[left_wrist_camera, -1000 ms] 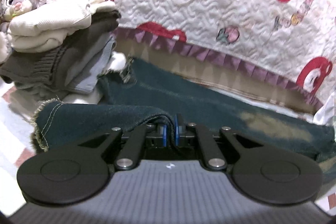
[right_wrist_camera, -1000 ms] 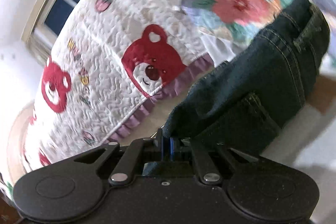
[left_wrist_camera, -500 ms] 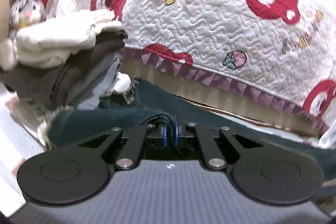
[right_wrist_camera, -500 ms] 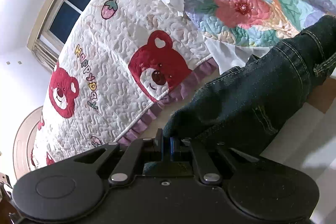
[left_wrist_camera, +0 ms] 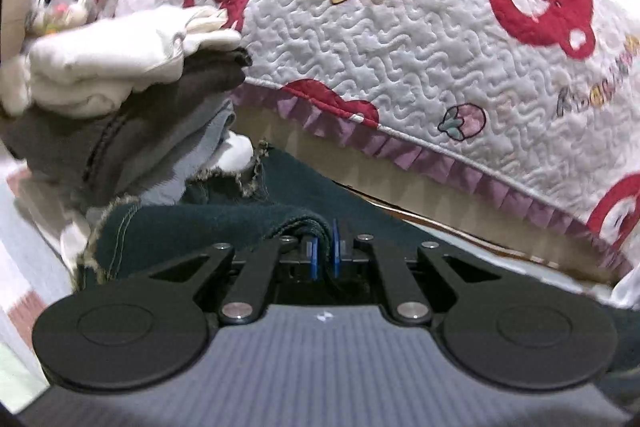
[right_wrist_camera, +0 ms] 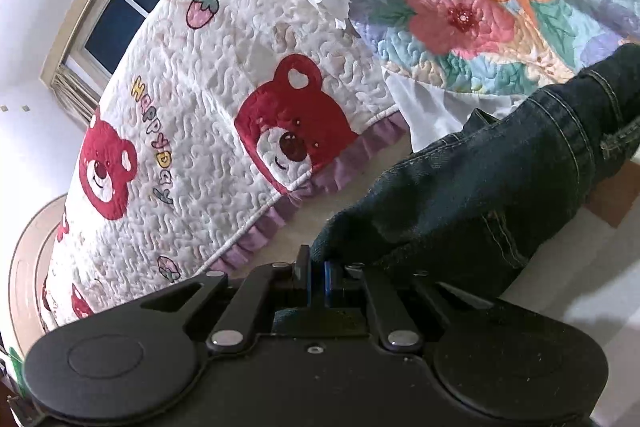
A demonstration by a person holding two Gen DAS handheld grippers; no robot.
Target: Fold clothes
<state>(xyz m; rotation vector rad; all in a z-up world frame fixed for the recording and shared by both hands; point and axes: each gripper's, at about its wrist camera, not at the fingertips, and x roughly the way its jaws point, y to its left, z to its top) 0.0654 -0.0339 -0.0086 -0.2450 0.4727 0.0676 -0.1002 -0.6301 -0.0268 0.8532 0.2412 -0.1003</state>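
Quilt w/ "HAPPYDAY", jeans in tongs

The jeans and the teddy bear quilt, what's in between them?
In the left wrist view, only a bare tan strip shows between the jeans and the bear quilt.

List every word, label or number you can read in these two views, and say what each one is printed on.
"HAPPYDAY": coloured letters stitched on the white bear-print quilt, between two red bears, right wrist view.
Coloured lettering on the same quilt at the right edge of the left wrist view: too blurred and cut off to read.
Small white mark on the left gripper's housing: a logo, not text.
Dark jeans: no readable label.
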